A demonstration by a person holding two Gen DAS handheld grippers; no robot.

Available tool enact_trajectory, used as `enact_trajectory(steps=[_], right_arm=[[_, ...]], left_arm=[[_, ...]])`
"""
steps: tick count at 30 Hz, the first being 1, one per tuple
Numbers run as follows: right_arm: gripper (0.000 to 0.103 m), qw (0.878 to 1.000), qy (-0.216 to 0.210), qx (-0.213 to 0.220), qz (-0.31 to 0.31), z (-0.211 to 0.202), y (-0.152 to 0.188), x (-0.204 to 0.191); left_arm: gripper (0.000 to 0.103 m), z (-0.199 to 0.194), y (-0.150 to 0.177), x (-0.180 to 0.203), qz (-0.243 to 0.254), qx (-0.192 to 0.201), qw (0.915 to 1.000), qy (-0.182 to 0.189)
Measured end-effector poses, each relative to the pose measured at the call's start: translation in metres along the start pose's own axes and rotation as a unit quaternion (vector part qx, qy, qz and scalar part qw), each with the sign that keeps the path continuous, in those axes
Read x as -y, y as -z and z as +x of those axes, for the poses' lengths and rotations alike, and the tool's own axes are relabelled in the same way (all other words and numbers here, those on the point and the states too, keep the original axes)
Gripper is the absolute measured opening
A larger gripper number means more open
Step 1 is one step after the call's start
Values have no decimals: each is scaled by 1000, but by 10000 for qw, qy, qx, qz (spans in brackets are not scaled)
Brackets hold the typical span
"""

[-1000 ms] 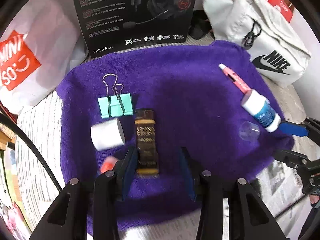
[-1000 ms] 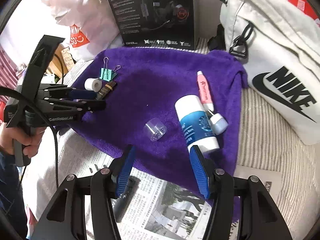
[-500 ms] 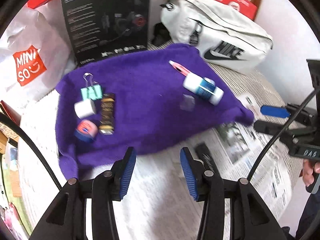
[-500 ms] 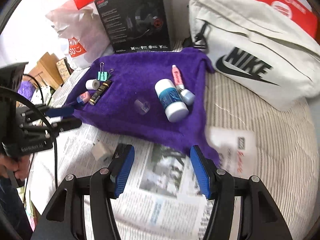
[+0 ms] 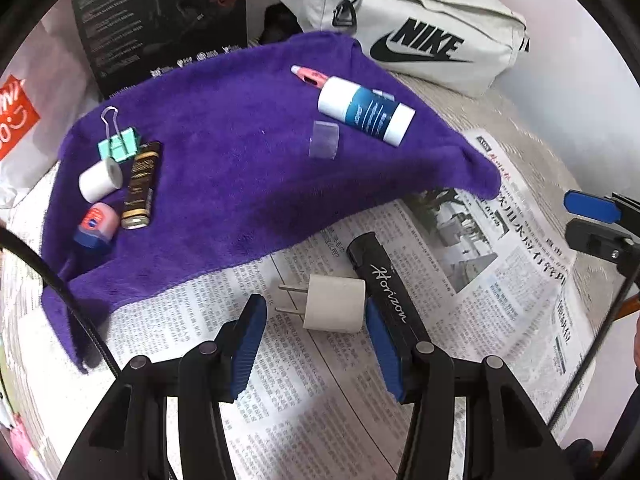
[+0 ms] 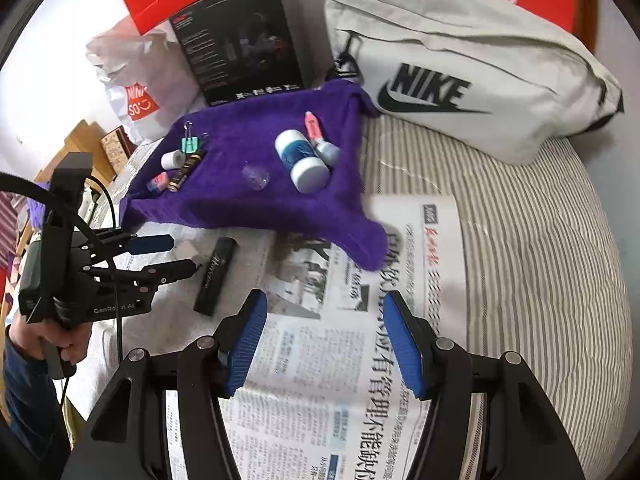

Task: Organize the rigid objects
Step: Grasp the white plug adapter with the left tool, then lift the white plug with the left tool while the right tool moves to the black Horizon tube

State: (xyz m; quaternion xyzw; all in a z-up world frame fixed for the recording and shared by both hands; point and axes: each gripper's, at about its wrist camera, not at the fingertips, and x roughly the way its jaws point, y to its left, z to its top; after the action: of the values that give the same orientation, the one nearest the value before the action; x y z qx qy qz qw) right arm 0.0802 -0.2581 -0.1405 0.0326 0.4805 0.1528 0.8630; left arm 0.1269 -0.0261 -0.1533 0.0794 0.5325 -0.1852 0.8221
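Note:
My left gripper is open, its blue pads on either side of a white plug adapter lying on newspaper, not closed on it. A black Horizon tube lies just right of the adapter. On the purple towel lie a green binder clip, a white roll, a dark gold tube, a small pink-and-blue jar, a clear cap, a blue-and-white bottle and a pink tube. My right gripper is open and empty above the newspaper.
A white Nike bag and a black headset box stand behind the towel. A Miniso bag is at the left. The right view shows the left gripper at the adapter, the black tube and striped bedding.
My left gripper has pulled back off the towel and come down over the white plug adapter on the newspaper. My right gripper has backed away from the towel to the newspaper.

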Motion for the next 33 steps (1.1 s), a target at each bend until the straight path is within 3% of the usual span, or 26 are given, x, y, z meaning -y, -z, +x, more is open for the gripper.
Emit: enact_trajectory(steps=[8,11,18,28,33], right_arm=[[60,9998,-29,-102,147,11,2,10],[60,9998,-52,-143,153,16,2,10],[60,9995,-122,-269,136,28,6,5],[60,9982,-268,-500,-172,57,0,-37],[60,9967,-337,-642,-358,74,-3,-63]], left_arm=[[49,10,1,4,73,98,9999,-85],[42,10,2,6,70,130,9997,-196],[41,4,10,2,6,141,9998,-103],[42,-15,45,-62,-445,124,9971,-597],[42,-22,61,-84,-663,241,9958,-582]])
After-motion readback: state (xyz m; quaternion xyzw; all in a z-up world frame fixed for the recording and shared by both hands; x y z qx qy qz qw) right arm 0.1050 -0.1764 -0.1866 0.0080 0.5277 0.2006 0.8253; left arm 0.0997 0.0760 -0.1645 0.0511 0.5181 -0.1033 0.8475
